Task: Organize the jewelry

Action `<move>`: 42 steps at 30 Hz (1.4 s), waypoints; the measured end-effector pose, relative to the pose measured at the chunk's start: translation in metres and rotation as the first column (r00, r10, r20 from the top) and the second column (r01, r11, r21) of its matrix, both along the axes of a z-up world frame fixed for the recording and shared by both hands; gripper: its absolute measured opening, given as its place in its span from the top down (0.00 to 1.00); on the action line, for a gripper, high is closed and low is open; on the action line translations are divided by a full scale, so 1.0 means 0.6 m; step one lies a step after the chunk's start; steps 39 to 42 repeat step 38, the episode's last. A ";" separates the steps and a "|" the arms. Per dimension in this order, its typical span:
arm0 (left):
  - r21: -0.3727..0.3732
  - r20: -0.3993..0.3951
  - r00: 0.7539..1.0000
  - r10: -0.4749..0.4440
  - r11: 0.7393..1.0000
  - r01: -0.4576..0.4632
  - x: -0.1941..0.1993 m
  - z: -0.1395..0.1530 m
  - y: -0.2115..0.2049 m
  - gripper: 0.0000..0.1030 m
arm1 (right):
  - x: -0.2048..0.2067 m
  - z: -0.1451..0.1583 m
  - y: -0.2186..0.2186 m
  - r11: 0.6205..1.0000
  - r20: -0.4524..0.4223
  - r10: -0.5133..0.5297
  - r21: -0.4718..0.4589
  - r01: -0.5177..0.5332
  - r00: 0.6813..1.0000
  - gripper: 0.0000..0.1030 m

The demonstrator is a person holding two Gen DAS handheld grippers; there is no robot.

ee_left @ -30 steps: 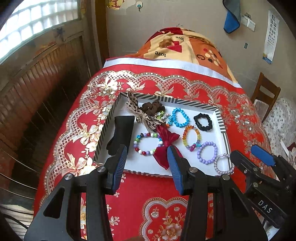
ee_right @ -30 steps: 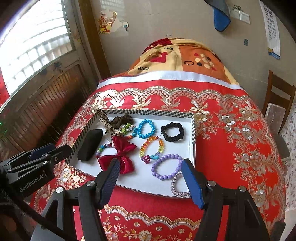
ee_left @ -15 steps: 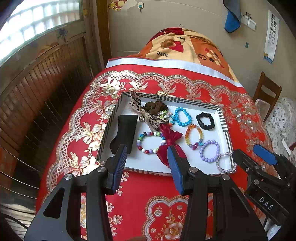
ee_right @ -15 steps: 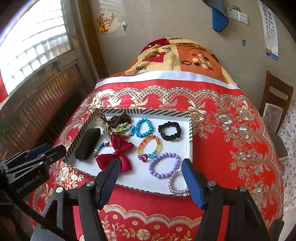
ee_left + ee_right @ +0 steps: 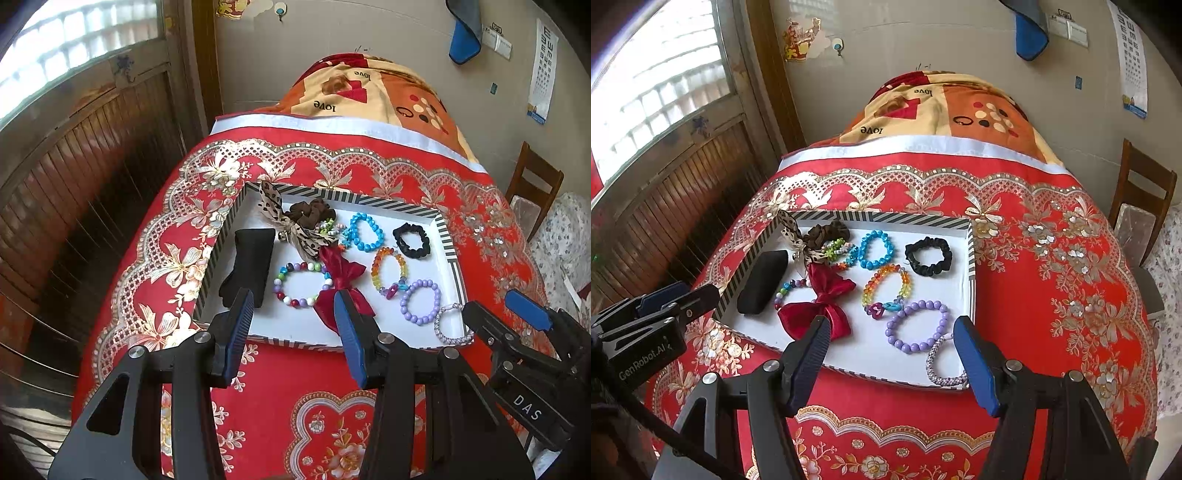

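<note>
A white tray with a striped rim (image 5: 455, 266) (image 5: 971, 280) lies on the red cloth. In it are a black case (image 5: 248, 266) (image 5: 762, 282), a red bow (image 5: 340, 288) (image 5: 820, 302), a leopard bow (image 5: 280, 221), a brown scrunchie (image 5: 827, 230), a black scrunchie (image 5: 412, 240) (image 5: 929, 256), and blue (image 5: 876, 249), rainbow (image 5: 886, 284), purple (image 5: 421, 301) (image 5: 918, 325), multicolour (image 5: 301, 284) and silver (image 5: 942, 360) bracelets. My left gripper (image 5: 293, 325) is open and empty above the tray's near edge. My right gripper (image 5: 892, 354) is open and empty above the near right part.
The red flowered cloth (image 5: 1052, 280) covers a table with a folded orange blanket (image 5: 945, 110) at its far end by the wall. A wooden panelled window wall (image 5: 74, 158) is on the left. A wooden chair (image 5: 1141, 206) stands on the right.
Both grippers have drawn back a little from the tray and stay open. Nothing in the tray has moved.
</note>
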State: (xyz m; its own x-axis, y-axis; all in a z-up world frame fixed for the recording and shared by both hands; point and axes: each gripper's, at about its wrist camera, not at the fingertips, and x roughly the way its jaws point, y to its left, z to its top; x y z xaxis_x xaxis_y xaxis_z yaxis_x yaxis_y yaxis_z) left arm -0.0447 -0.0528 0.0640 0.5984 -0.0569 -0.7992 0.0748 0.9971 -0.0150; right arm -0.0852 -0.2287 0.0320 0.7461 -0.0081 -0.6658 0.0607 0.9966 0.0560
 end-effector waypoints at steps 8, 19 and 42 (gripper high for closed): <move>0.001 -0.003 1.000 -0.004 1.000 0.004 0.000 0.000 -0.003 0.56 | 0.000 0.001 0.002 1.000 0.003 0.002 -0.003 -0.002 1.000 0.35; 0.016 -0.003 1.000 -0.020 1.000 0.021 0.003 -0.001 -0.013 0.56 | 0.004 -0.001 -0.002 1.000 -0.007 0.007 -0.002 -0.007 1.000 0.35; 0.015 0.004 0.999 -0.038 0.999 0.038 0.011 -0.014 -0.024 0.56 | 0.011 -0.008 -0.043 1.000 -0.009 -0.015 0.016 0.016 1.000 0.35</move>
